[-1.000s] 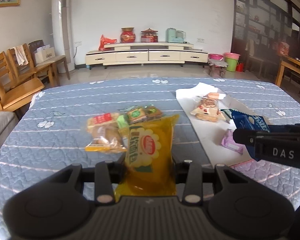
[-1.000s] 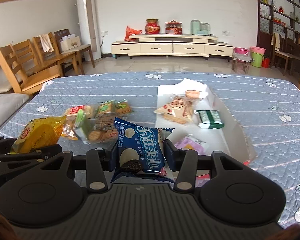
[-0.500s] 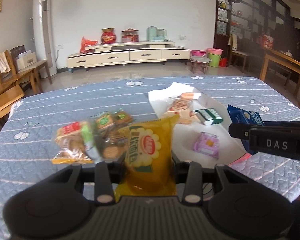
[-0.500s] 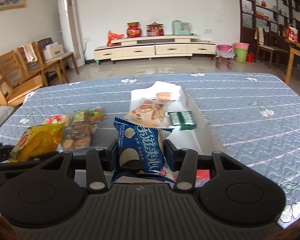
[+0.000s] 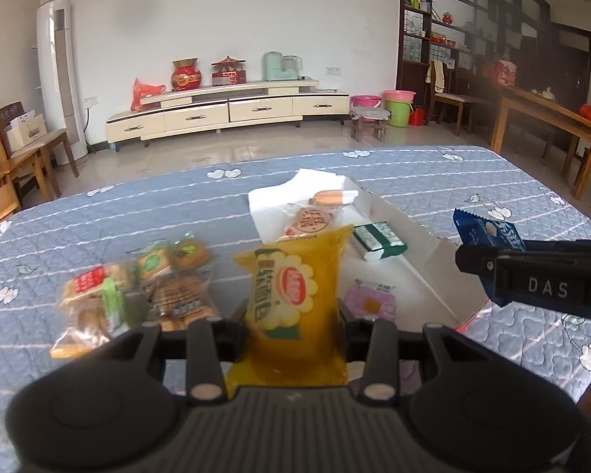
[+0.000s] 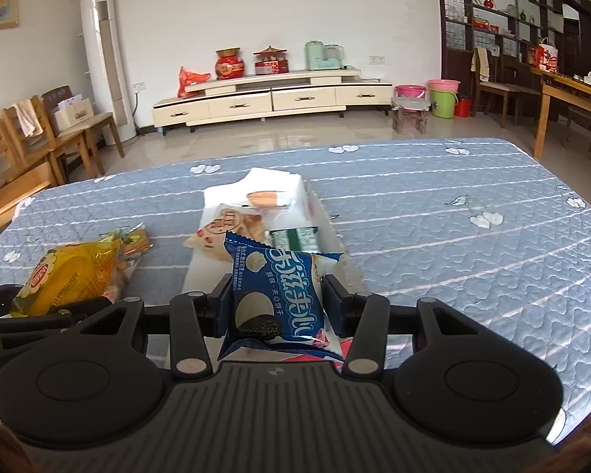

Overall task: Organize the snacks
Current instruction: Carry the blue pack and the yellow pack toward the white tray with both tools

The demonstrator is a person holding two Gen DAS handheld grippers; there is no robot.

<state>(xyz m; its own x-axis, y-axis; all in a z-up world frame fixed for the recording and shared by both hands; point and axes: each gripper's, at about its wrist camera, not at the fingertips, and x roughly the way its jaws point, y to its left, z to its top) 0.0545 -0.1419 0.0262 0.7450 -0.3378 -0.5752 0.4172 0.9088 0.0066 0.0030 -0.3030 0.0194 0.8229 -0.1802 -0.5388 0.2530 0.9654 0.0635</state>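
Left tongs (image 5: 293,315) pinch a soft yellow plastic bread packet (image 5: 293,295) mid-body; right tongs (image 6: 275,303) clamp a crinkly blue biscuit wrapper (image 6: 277,295), light, likely crushable.

The quilted cloth (image 6: 433,236) is grey-blue with white stripes and pale heart-shaped motifs. One packet (image 5: 295,299) is yellow (a red-centred flower badge), another (image 6: 279,299) blue with white lettering; a small one (image 5: 370,301) looks lilac, though blurred.

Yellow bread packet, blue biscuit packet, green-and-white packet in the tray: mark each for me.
Yellow bread packet (image 5: 295,295), left wrist view, printed front.
Blue biscuit packet (image 6: 283,299), right wrist view, printed front.
Green-and-white packet (image 5: 378,240), left wrist view, top face.
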